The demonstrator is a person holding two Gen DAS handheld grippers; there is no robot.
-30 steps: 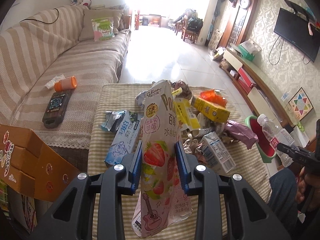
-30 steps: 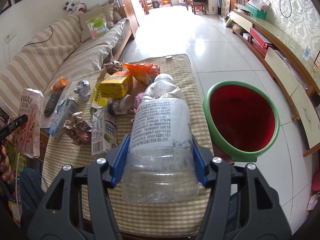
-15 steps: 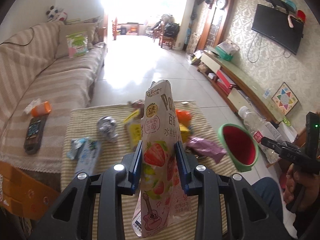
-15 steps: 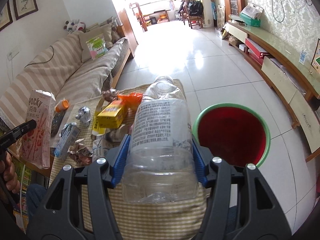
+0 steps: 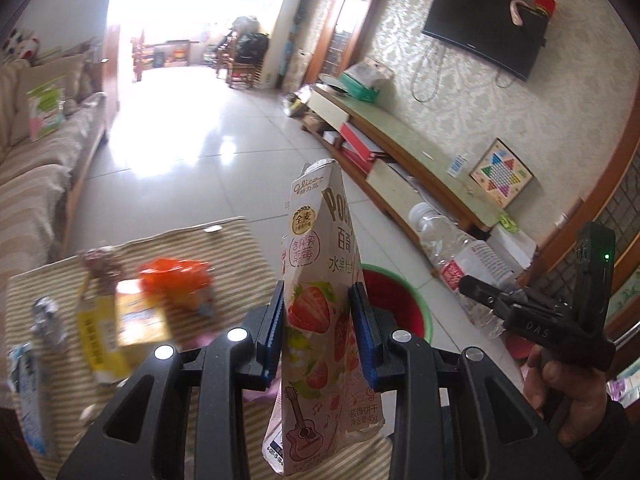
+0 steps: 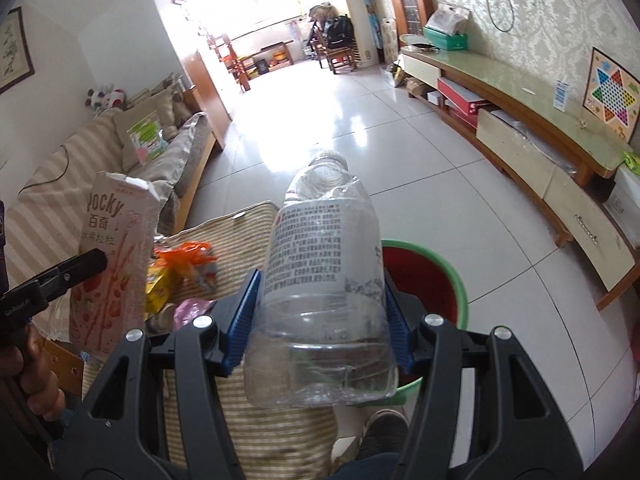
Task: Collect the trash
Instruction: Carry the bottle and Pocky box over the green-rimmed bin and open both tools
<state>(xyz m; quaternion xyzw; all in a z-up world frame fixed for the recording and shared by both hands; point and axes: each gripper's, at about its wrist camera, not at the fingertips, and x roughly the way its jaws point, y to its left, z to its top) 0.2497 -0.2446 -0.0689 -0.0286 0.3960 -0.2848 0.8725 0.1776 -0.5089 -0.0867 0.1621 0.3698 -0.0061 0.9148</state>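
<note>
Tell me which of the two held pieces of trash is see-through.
The plastic bottle clamped in the right gripper: clear, with a printed label. The left gripper holds an opaque pink strawberry Pocky box.

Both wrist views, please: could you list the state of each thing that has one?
Left claw: shut on the Pocky box.
Pocky box: top torn open, held upright.
Right claw: shut on the plastic bottle.
Plastic bottle: empty, capless.
Green bin: open, on the floor.
</note>
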